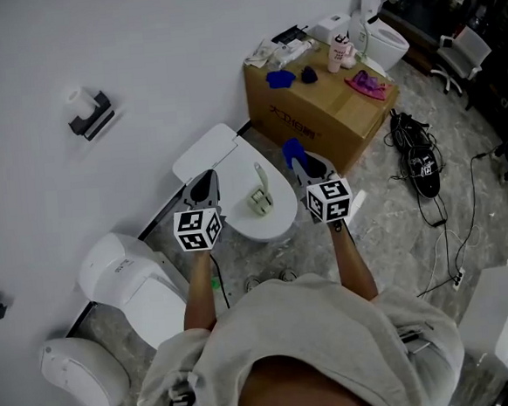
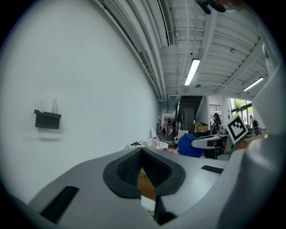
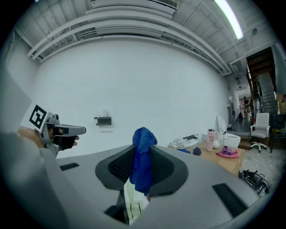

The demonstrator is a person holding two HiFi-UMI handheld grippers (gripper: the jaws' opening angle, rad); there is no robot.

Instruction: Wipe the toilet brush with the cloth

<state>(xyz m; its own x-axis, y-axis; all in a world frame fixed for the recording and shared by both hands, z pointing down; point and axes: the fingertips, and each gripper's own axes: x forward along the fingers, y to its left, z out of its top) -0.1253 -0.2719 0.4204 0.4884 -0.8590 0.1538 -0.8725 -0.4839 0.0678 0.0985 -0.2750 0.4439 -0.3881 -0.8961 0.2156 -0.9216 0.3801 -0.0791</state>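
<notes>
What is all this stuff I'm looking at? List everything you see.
toilet: one, white, lid shut, in front of the person
toilet brush: one, off-white, lying on that lid
cardboard box: one, brown, beside the toilet, small items on top
other toilets: three, white, two at lower left, one past the box
paper holder: one, black, on the wall
cables: a tangle, black, floor right of the box
cloth: one, blue, in the right gripper
left gripper: grey, shut, empty
right gripper: grey, shut on the cloth

Bright overhead tube light, fisheye-warped edges
</notes>
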